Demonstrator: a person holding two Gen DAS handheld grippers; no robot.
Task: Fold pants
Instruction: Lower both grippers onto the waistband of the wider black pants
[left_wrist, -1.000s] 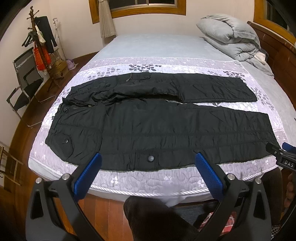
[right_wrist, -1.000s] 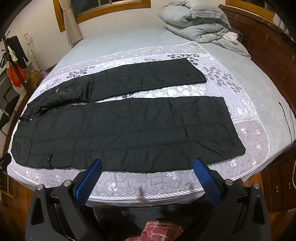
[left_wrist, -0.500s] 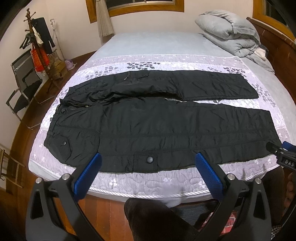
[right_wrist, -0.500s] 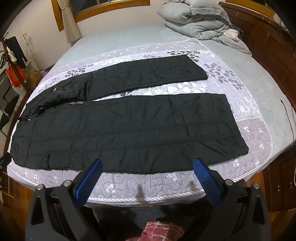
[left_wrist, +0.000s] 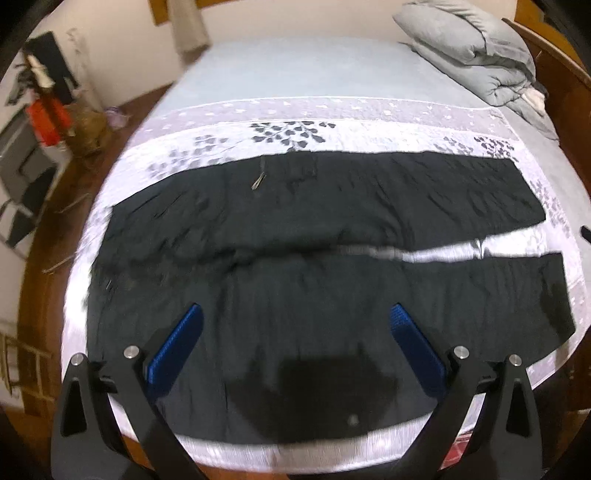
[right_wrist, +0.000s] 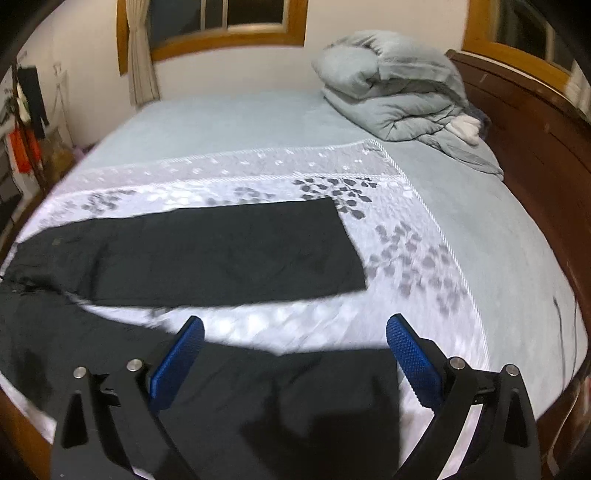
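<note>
Black pants (left_wrist: 314, 258) lie flat across the bed, waist to the left, legs spread apart to the right. The far leg (right_wrist: 221, 254) and the near leg (right_wrist: 280, 391) show in the right wrist view. My left gripper (left_wrist: 295, 317) is open and empty, low over the near leg around its thigh part. My right gripper (right_wrist: 295, 328) is open and empty, just above the near leg's far edge close to the hem. Both views are motion-blurred.
A white patterned bedspread (left_wrist: 369, 129) covers the bed's near part over a pale blue sheet (right_wrist: 240, 122). A folded grey duvet (right_wrist: 391, 96) lies at the far right by the wooden headboard (right_wrist: 535, 140). A coat stand and chair (left_wrist: 40, 122) are left of the bed.
Both grippers have moved forward and down over the bed, from in front of its near edge to just above the near pant leg. The pants have not moved.
</note>
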